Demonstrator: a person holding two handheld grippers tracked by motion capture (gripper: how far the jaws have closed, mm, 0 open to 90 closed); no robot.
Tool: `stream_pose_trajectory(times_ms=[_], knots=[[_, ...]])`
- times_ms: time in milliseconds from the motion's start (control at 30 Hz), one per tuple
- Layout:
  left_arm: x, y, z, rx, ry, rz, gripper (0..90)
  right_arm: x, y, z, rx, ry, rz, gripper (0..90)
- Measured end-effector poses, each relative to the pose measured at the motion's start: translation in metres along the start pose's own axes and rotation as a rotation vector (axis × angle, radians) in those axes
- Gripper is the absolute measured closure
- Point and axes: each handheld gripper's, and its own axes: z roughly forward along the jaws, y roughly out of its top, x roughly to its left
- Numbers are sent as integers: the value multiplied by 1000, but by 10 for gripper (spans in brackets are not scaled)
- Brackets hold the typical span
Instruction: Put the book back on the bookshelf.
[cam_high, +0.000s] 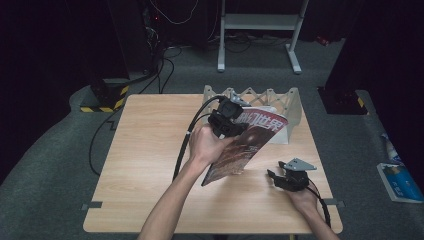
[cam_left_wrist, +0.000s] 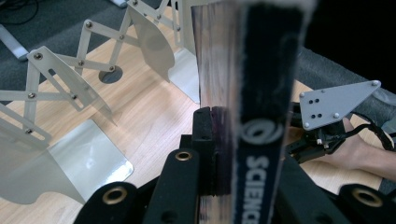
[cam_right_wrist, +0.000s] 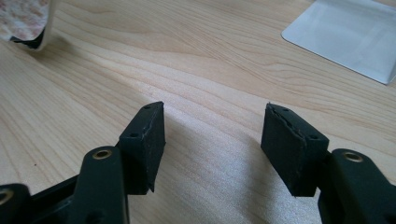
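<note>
Left gripper (cam_high: 226, 121), jaws clamped on the magazine (cam_high: 247, 142), holds it tilted above the table before the folding rack (cam_high: 260, 97). Right gripper (cam_high: 286, 178) rests with jaws apart. Keep the spine upright, aimed between two dividers.

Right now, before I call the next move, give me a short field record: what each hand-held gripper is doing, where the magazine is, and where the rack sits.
left hand-held gripper: shut on the magazine, gripping it by one edge
magazine: lifted and tilted, lower corner near the table, upper end by the rack
right hand-held gripper: open, nothing between the jaws, low over bare table at the near right
rack: white accordion-style file rack with metal dividers, at the far edge of the table
table: light wood
</note>
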Motion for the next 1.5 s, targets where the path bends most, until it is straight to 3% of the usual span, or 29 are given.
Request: stream_pose_trajectory(times_ms=[733, 867, 1067, 1500], knots=[[14, 8, 0, 93, 5, -28, 823, 0, 0, 0, 1, -1, 2, 396], [18, 8, -3, 71, 28, -31, 824, 0, 0, 0, 1, -3, 2, 394], [30, 11, -8, 41, 64, -72, 827, 0, 0, 0, 3, -4, 6, 391], [54, 11, -9, 28, 57, -167, 830, 0, 0, 0, 3, -5, 4, 390]])
